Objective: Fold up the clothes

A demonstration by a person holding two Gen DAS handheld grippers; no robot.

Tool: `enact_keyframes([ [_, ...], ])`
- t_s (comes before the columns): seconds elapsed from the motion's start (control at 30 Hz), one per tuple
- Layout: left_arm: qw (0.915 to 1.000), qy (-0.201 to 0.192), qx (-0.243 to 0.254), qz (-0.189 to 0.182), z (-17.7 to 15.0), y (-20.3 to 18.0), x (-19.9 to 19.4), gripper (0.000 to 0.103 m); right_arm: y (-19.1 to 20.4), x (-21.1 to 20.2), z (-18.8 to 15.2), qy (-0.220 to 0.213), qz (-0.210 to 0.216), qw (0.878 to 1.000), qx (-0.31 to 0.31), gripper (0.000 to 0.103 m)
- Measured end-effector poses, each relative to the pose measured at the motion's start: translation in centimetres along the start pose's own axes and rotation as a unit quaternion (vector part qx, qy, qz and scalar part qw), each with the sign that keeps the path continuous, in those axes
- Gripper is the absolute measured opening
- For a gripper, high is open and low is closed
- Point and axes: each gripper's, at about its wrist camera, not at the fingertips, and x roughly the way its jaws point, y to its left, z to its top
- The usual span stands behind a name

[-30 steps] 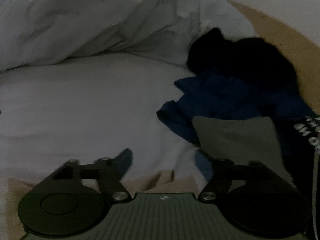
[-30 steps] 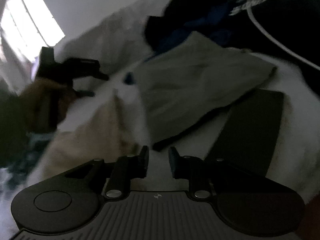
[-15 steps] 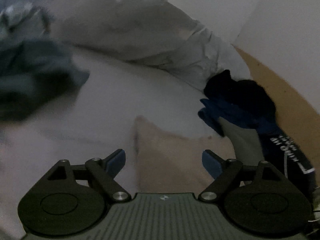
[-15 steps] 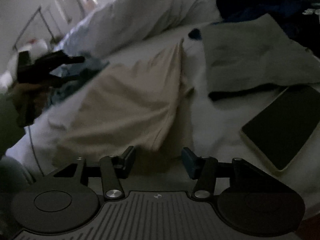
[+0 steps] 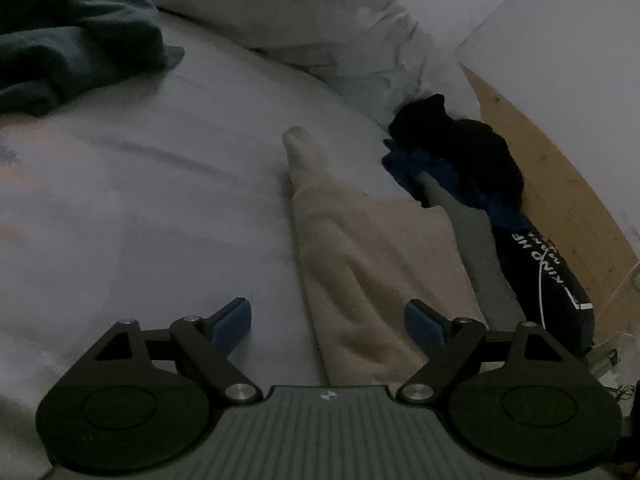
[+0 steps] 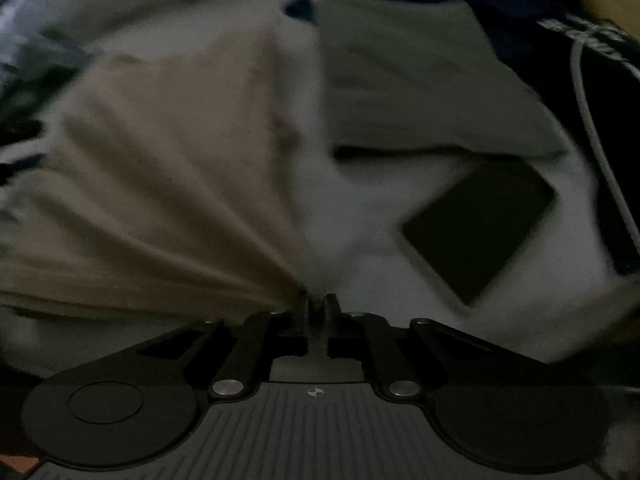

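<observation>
A beige garment (image 5: 372,252) lies crumpled on the white bed sheet (image 5: 140,200). My left gripper (image 5: 328,314) hangs open just above its left edge, blue pads (image 5: 234,318) wide apart and touching nothing. In the right wrist view the same beige garment (image 6: 172,168) fans out in tight folds that converge at my right gripper (image 6: 316,304). Its jaws are closing, and the garment's corner is pinched between them.
A folded grey garment (image 6: 408,76) lies beside the beige one, with a dark flat phone (image 6: 480,228) near it. Black and blue clothes (image 5: 460,148) pile against the wooden bed frame (image 5: 560,184). A teal garment (image 5: 72,28) and a rumpled duvet (image 5: 300,12) lie further back.
The left gripper swung across the bed to the beige garment's left edge, still open. The right gripper tipped downward, opened wider, then closed on the beige garment's corner.
</observation>
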Motion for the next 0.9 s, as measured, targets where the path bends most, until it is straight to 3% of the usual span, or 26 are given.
enact_keyframes([
  [0.07, 1.0, -0.001, -0.005, -0.007, 0.1, 0.3, -0.1, 0.089, 0.7, -0.9, 0.0, -0.007, -0.072, 0.997, -0.013, 0.013],
  [0.13, 0.9998, -0.001, -0.008, -0.017, 0.1, 0.5, 0.2, 0.089, 0.9, -2.0, -0.2, -0.021, -0.084, 0.996, -0.007, 0.017],
  [0.23, 0.999, 0.001, -0.029, -0.035, 0.5, 1.4, 0.9, 0.089, 1.8, -3.7, -0.1, -0.048, -0.077, 0.996, -0.003, 0.05],
  [0.27, 0.9982, 0.001, -0.04, -0.044, 0.7, 1.8, 1.3, 0.089, 2.3, -4.1, 0.2, -0.061, -0.074, 0.995, -0.003, 0.056],
  [0.4, 0.9936, 0.013, -0.085, -0.073, 1.9, 2.8, 2.6, 0.089, 4.0, -5.9, 3.0, -0.115, 0.022, 0.992, 0.043, 0.062],
  [0.47, 0.9913, 0.013, -0.1, -0.084, 2.5, 3.1, 3.4, 0.089, 5.3, -6.4, 3.9, -0.167, 0.053, 0.984, 0.027, 0.078],
  [0.63, 0.9884, 0.01, -0.118, -0.096, 3.4, 3.6, 5.6, 0.089, 6.4, -4.4, 4.6, -0.255, 0.091, 0.961, 0.059, 0.096],
  [0.73, 0.9877, 0.005, -0.119, -0.101, 3.8, 3.7, 6.5, 0.089, 6.2, -1.7, 5.3, -0.257, 0.115, 0.955, 0.089, 0.098],
  [0.9, 0.9884, -0.002, -0.113, -0.101, 4.5, 3.4, 8.1, 0.089, 6.7, 1.0, 6.6, -0.291, 0.093, 0.947, 0.1, 0.103],
])
